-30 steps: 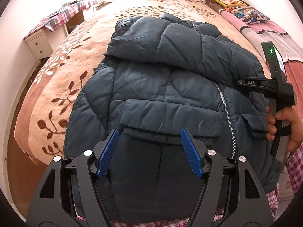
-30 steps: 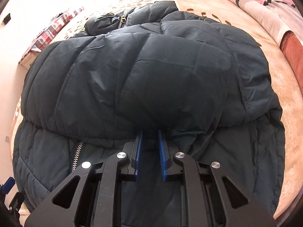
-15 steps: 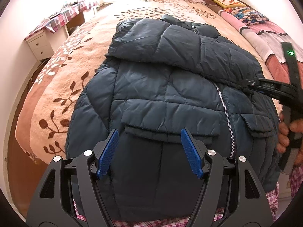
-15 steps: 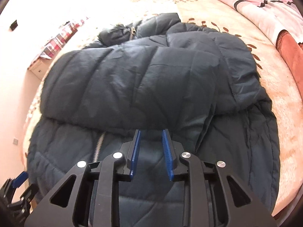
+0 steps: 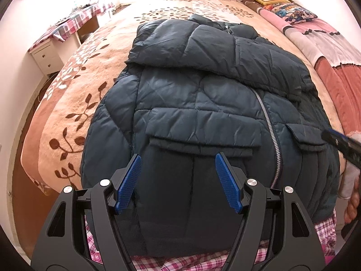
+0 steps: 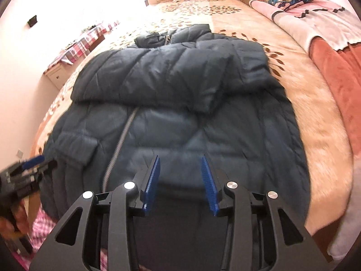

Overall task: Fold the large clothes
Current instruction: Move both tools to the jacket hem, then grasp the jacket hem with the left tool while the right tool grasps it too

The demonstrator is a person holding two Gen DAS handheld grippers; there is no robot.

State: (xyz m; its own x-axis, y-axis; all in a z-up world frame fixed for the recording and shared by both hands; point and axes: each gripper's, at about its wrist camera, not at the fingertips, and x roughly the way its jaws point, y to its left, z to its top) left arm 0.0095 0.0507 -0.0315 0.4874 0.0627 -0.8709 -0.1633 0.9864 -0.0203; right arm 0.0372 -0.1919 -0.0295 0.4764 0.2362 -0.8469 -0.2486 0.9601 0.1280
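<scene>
The dark teal padded jacket lies front-up on the leaf-patterned bedspread, straight ahead of and below both tools, its hem hanging toward the person's checked trousers at the near edge of the bed. Both sleeves look folded across the chest, and the zip runs down the middle between the two tools.

The left gripper hovers over the flap pocket on its side with its jaws wide apart and nothing between the pads. The right gripper hangs above the hem on its own side; its jaws are opening and are likewise empty, the fabric lying beneath them rather than pinched.

The jacket is probably light for its bulk, soft and springy (a puffy fill tends to push a fold back open), and its smooth shell looks slippery. A shallow pinch would likely slide off. The better hold seems to be a deep bite on the two hem corners, nearest each tool, taking both layers at the stitched edge, then carrying the hem up toward the collar.
</scene>
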